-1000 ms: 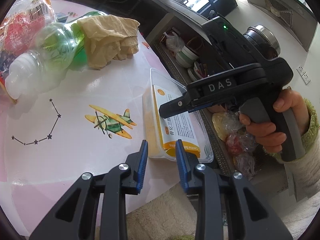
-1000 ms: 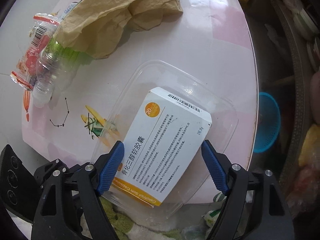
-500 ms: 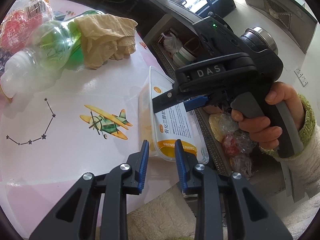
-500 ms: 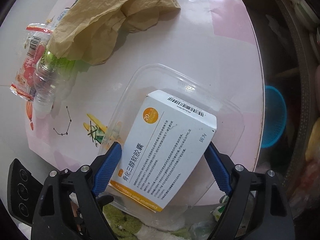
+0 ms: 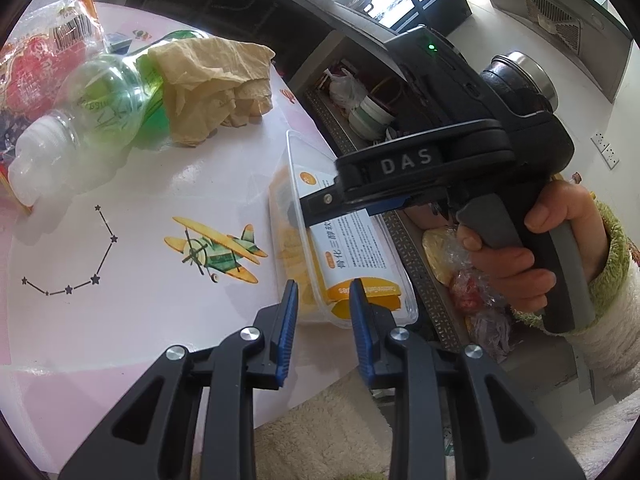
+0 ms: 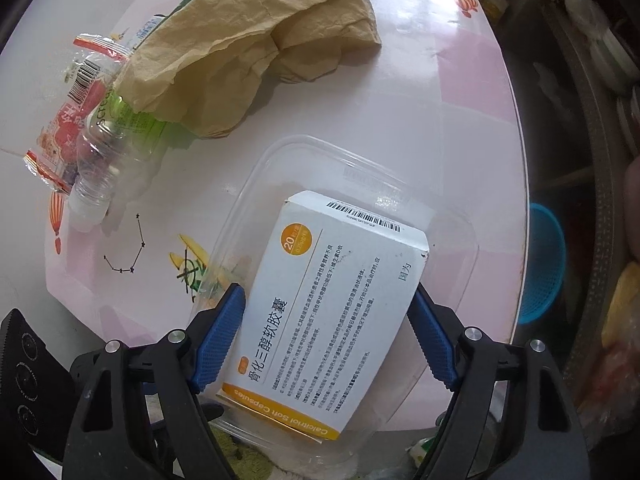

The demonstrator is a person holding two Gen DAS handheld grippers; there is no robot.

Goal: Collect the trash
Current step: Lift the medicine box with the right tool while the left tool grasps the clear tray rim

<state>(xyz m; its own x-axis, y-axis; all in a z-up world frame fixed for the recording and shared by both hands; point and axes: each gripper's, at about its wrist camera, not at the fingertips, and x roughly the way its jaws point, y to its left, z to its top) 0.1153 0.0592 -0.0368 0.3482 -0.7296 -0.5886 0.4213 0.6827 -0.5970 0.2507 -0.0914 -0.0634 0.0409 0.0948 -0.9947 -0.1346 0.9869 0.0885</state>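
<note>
My right hand-held gripper (image 6: 326, 334) is closing, unclamped, around the box (image 6: 328, 312) in the tray (image 6: 460, 232); next, squeeze and lift.

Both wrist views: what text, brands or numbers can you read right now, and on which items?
"DAS": body of the right claw, seen in the left wrist view.
"Calcitriol Soft Capsules": orange band on the medicine box.
"骨化三醇软胶囊": same box.
"20": its orange circle.
"国为": its right edge.
Box fine print, barcode digits, plastic bottle label and snack wrapper print: too small or blurred.

Right hand-held gripper (image 6: 328, 344) lower now, jaws closing around box (image 6: 328, 304).
</note>
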